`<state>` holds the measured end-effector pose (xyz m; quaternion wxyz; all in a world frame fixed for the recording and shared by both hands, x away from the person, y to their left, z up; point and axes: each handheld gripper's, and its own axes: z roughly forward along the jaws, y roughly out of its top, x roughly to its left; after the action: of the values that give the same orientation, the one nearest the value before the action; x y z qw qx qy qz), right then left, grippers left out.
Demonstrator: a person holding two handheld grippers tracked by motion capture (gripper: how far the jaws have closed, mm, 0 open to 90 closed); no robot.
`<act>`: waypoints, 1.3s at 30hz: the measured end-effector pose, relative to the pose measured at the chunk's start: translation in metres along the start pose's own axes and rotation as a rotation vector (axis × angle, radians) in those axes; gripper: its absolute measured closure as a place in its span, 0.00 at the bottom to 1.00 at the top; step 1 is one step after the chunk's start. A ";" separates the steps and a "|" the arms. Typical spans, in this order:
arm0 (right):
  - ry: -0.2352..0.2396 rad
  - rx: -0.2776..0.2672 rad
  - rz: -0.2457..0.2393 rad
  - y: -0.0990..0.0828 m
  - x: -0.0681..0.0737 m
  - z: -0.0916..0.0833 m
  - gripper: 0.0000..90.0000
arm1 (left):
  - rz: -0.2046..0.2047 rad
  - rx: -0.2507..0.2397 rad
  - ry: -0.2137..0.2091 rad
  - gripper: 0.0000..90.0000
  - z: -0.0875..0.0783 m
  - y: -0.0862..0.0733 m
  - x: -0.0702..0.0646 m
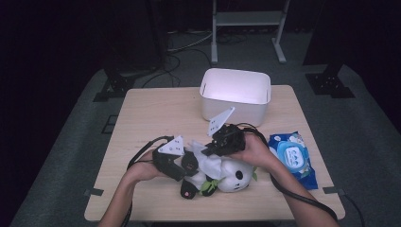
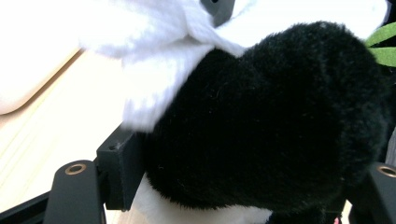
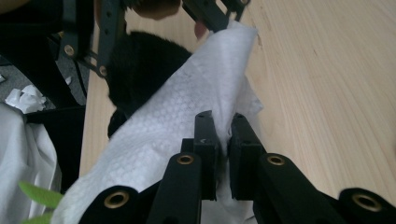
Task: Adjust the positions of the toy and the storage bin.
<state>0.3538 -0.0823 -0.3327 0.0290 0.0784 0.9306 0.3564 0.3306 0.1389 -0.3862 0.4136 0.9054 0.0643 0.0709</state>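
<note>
Worktop (image 1: 142, 113) from above: black-and-white plush panda (image 1: 227, 174) lying near the front edge, left hand-held gripper (image 1: 182, 166) clamping its black limb. Left gripper view: black fur (image 2: 261, 130) between the jaws. Right gripper view: right hand-held gripper (image 3: 223, 135) pinching a white embossed wipe (image 3: 187, 121); wiping looks midway.

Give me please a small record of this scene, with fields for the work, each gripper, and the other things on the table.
work: wiping a panda plush toy with a white wipe
left gripper: clamped on the toy's black limb
right gripper: jaws shut on the wipe, over the toy
white bin: at the table's far edge, upright
blue wipes pack: lies flat on the table, right of the toy
</note>
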 end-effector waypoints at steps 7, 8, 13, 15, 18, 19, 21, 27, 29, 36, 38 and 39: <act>-0.005 0.020 -0.017 0.003 0.002 0.003 0.92 | -0.007 -0.005 -0.004 0.28 0.000 -0.001 0.000; -0.006 0.024 -0.011 0.001 0.002 0.002 0.92 | -0.007 -0.004 -0.005 0.28 0.000 -0.001 0.000; -0.028 0.053 0.000 -0.010 -0.001 -0.004 0.92 | -0.009 -0.010 -0.006 0.28 0.001 -0.001 0.000; -0.044 0.076 0.006 -0.017 -0.002 -0.006 0.92 | -0.009 -0.011 -0.006 0.28 0.001 -0.001 0.001; -0.057 0.094 0.024 -0.027 -0.004 -0.011 0.92 | -0.010 -0.015 -0.009 0.28 0.001 -0.001 0.001; -0.058 0.090 0.030 -0.030 -0.004 -0.012 0.92 | -0.010 -0.017 -0.012 0.28 0.001 -0.001 0.001; -0.059 0.085 0.034 -0.037 -0.004 -0.016 0.92 | -0.010 -0.020 -0.019 0.28 0.001 0.000 0.001; -0.064 0.066 0.054 -0.047 -0.001 -0.023 0.92 | -0.049 -0.052 -0.041 0.21 0.003 -0.001 0.003; -0.067 0.064 0.054 -0.049 0.001 -0.024 0.92 | -0.062 -0.057 -0.052 0.16 0.003 -0.002 0.004; -0.074 0.055 0.065 -0.058 0.001 -0.026 0.92 | -0.131 -0.022 -0.095 0.06 0.013 -0.015 0.009; -0.077 0.054 0.072 -0.059 0.001 -0.025 0.92 | -0.143 -0.013 -0.095 0.03 0.018 -0.018 0.010; -0.076 0.055 0.070 -0.060 0.000 -0.025 0.92 | -0.154 -0.008 -0.099 0.03 0.021 -0.020 0.011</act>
<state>0.3431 -0.1431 -0.3541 0.0497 0.1251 0.9349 0.3284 0.3445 0.1378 -0.4142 0.4242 0.8985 0.1129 -0.0059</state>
